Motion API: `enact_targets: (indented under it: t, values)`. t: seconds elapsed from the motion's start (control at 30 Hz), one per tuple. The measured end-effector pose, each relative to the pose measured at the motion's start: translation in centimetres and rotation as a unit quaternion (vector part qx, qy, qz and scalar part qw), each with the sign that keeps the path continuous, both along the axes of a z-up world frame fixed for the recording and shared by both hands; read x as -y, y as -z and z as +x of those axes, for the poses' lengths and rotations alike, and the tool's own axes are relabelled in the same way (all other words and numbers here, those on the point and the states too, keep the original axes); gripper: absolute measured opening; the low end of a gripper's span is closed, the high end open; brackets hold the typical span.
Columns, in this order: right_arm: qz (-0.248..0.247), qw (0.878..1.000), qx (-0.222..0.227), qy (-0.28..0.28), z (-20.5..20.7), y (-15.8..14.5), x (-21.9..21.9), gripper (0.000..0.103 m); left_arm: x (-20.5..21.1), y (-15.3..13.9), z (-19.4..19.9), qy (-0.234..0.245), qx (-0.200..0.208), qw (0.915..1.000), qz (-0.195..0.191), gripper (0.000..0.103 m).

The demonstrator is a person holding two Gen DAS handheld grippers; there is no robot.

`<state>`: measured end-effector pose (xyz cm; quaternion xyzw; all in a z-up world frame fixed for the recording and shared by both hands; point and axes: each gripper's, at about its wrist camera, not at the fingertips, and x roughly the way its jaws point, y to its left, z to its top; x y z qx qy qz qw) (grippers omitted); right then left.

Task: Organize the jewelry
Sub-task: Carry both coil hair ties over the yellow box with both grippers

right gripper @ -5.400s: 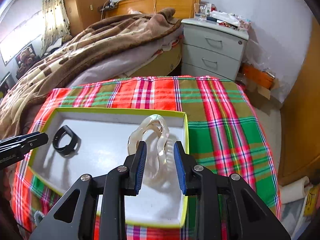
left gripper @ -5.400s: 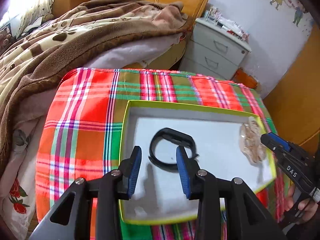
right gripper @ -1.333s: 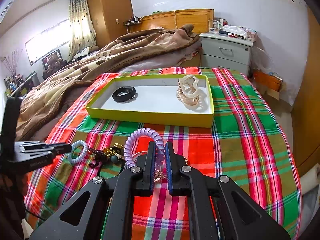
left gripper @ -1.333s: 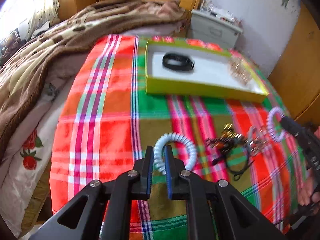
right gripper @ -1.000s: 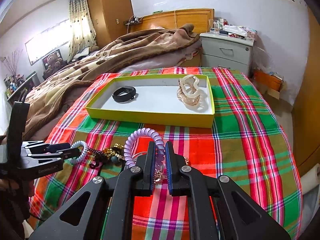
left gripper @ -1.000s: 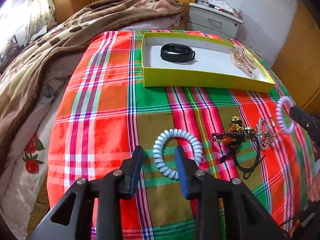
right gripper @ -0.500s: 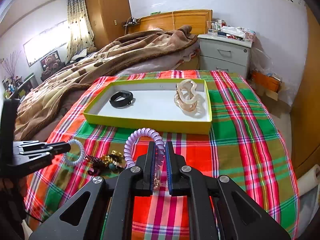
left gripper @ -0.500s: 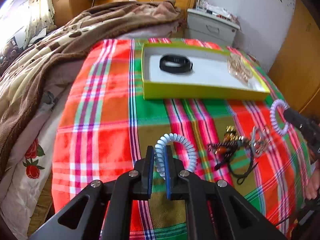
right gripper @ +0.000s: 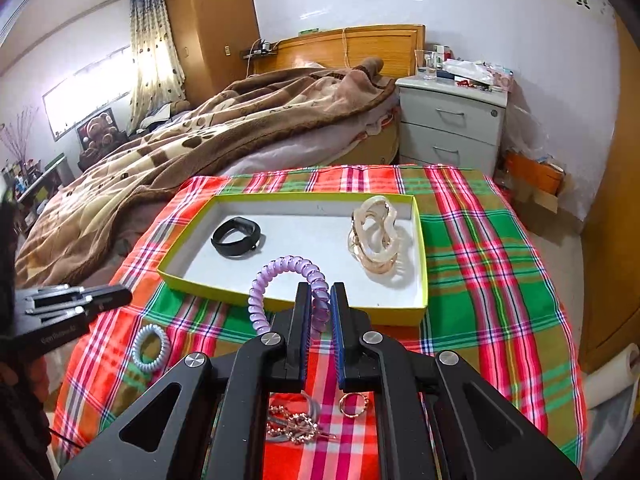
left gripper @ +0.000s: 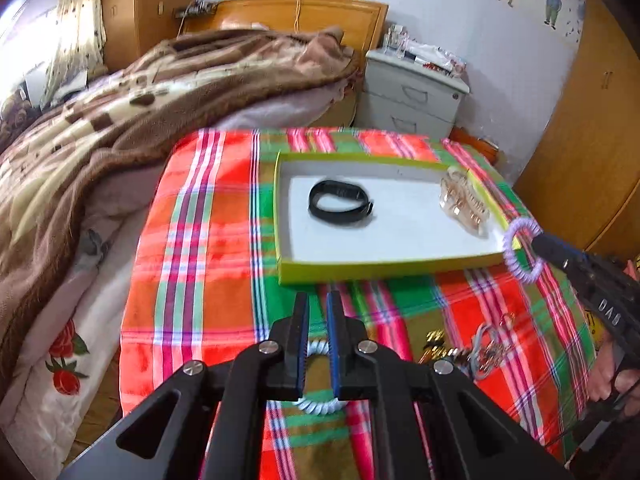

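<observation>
While my right tongs are clamped on the lilac coil, that coil stands up as an arch above the fingertips, in front of the near wall of the box, towards its right end. It is a glossy, translucent spiral hair tie, pinched on its right side, with the left side hanging free.

My left tongs are drawn almost together, with only a slim gap and nothing gripped. They hover over the pale blue coil, which lies flat on the plaid cloth near its left edge, apart from the tips in the right wrist view. It is a smaller, milky spiral ring.

Inside the white-floored box a black band lies at the left end and a clear claw clip at the right. A tangle of chains and a gold ring lie on the cloth near its front edge, under my right tongs.
</observation>
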<state>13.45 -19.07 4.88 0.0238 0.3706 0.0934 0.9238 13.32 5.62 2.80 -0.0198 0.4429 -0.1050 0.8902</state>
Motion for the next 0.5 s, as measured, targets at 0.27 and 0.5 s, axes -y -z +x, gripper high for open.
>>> enact_targets:
  t: [0.27, 0.5]
  values:
    - [0.005, 1.000, -0.011, -0.002, 0.2, 0.7, 0.0, 0.010, -1.0, 4.2, -0.6, -0.004, -0.069, 0.9975, 0.017, 0.031]
    - [0.003, 1.000, -0.006, -0.007, 0.1, 0.4, -0.3, 0.010, 0.2, 5.1, -0.9, 0.009, -0.070, 0.9968, 0.038, 0.031]
